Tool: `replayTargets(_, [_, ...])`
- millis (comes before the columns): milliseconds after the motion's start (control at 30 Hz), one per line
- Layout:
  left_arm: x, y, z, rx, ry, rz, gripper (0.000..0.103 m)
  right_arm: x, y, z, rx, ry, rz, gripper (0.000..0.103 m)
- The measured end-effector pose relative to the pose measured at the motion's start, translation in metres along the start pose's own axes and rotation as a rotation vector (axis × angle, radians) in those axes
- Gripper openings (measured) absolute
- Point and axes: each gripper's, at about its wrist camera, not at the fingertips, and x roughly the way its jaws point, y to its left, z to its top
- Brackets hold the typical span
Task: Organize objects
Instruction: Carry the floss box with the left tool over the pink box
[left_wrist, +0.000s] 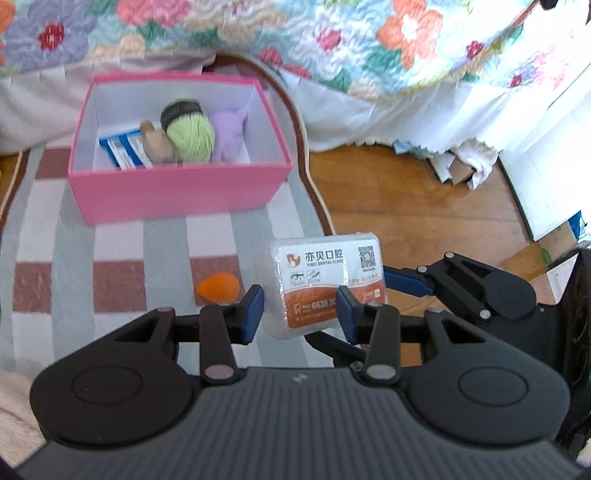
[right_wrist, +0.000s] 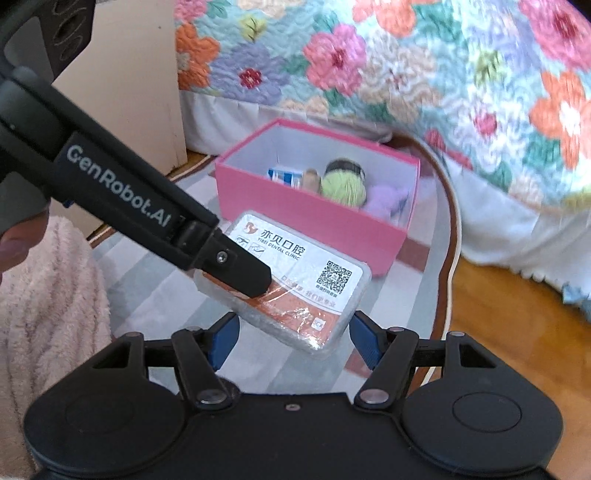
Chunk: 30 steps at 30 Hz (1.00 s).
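A clear-wrapped pack (left_wrist: 317, 273) with an orange and white dental clinic label hangs above the striped rug. My left gripper (left_wrist: 300, 314) is shut on it, blue pads against its sides. In the right wrist view one left finger (right_wrist: 243, 271) lies across the pack (right_wrist: 314, 280). My right gripper (right_wrist: 293, 332) straddles the pack's near end with both pads at its edges. Its finger (left_wrist: 406, 282) shows beside the pack in the left wrist view. Beyond stands an open pink box (left_wrist: 177, 192) holding a green yarn ball (left_wrist: 192, 138), a purple plush (left_wrist: 229, 136) and a blue-white packet (left_wrist: 123, 149).
An orange teardrop sponge (left_wrist: 218, 290) lies on the rug (left_wrist: 55, 240) left of the pack. A bed with a floral quilt (right_wrist: 406, 74) rises behind the box (right_wrist: 314, 218). Wood floor (left_wrist: 424, 206) lies to the right. A white cabinet (right_wrist: 147, 74) and a fluffy pink sleeve (right_wrist: 48, 295) are at left.
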Motion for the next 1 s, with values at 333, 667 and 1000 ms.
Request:
replayTargets(333, [-0.027,0.011,0.059,-0.028,-0.084,-0.007,0.044,-0.009,-0.008,0.065,-0.043,-0.056,-0.016,0.072])
replayTargets(667, [0.037,0.071,0.136,-0.216,-0.074,-0.025,0.044,0.060,-0.056,0.135,-0.045,0.012,0.016,0.072])
replayTargets(1000, [0.152,0.145,0.156,-0.406,0.041,-0.044,0.043,0.187,-0.090,0.150,0.045,0.233,0.077,0.072])
